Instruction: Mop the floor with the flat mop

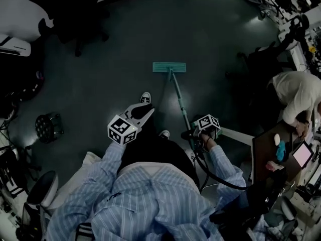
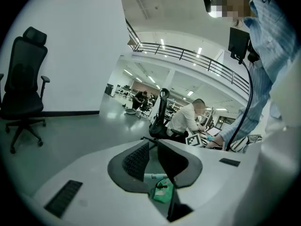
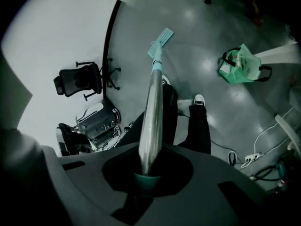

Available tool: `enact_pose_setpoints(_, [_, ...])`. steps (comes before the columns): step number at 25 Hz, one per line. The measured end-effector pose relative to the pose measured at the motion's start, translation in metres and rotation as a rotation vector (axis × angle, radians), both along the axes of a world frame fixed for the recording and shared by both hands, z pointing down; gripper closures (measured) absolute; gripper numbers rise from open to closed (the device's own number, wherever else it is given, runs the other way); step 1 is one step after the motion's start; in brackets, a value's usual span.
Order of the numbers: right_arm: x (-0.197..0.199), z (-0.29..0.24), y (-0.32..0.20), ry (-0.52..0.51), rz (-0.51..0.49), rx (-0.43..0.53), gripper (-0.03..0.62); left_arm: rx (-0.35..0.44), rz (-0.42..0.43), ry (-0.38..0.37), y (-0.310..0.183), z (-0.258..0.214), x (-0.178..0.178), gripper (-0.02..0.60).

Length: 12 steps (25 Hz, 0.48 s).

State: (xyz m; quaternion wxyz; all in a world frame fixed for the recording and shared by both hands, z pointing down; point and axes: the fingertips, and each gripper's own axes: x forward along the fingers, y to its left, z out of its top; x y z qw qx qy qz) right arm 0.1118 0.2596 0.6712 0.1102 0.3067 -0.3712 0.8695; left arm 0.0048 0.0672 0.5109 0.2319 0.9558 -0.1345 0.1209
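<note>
Fingers of the right gripper (image 3: 146,169) clamp the flat mop (image 1: 169,67) (head on floor (image 1: 100,74)); the left gripper (image 2: 153,155) gapes empty.

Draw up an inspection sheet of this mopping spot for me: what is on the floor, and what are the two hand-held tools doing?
Surface: smooth grey floor, shiny under the lamps.
Job's things: flat mop head lies on the floor; its handle slants back to the right tool.
Clutter: green bag on the floor.
Grippers: left tool open, empty; right tool shut on the handle.
Cables: black cable loops under the right arm; white power strip on the floor.
Surroundings: black office chair by a white wall; a person in white nearby.
</note>
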Motion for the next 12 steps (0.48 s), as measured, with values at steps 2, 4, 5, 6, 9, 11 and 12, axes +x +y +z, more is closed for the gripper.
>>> enact_pose_setpoints(2, [-0.005,-0.002,0.03,-0.004,0.003,-0.001,0.56,0.006,-0.009,0.017,0.017,-0.003,0.001,0.523])
enact_pose_setpoints(4, [-0.004,-0.004,0.056,-0.015,0.019,-0.001,0.56,0.016,-0.002,0.022,0.036,-0.004,0.007,0.523])
enact_pose_setpoints(5, [-0.003,-0.006,0.068,-0.024,0.028,-0.002,0.56,0.024,0.007,0.019,0.046,-0.004,0.01,0.523])
enact_pose_setpoints(6, [-0.002,-0.008,0.079,-0.033,0.035,-0.005,0.56,0.032,0.019,0.013,0.056,-0.004,0.013,0.523])
enact_pose_setpoints(9, [0.0,-0.017,0.111,-0.045,0.024,-0.02,0.56,0.048,0.062,0.007,0.08,-0.008,0.019,0.523])
enact_pose_setpoints(11, [-0.001,-0.024,0.128,-0.043,-0.006,-0.026,0.56,0.053,0.09,0.01,0.094,-0.013,0.022,0.523])
enact_pose_setpoints(12, [-0.001,-0.029,0.135,-0.044,-0.018,-0.028,0.559,0.058,0.103,0.009,0.1,-0.015,0.024,0.523])
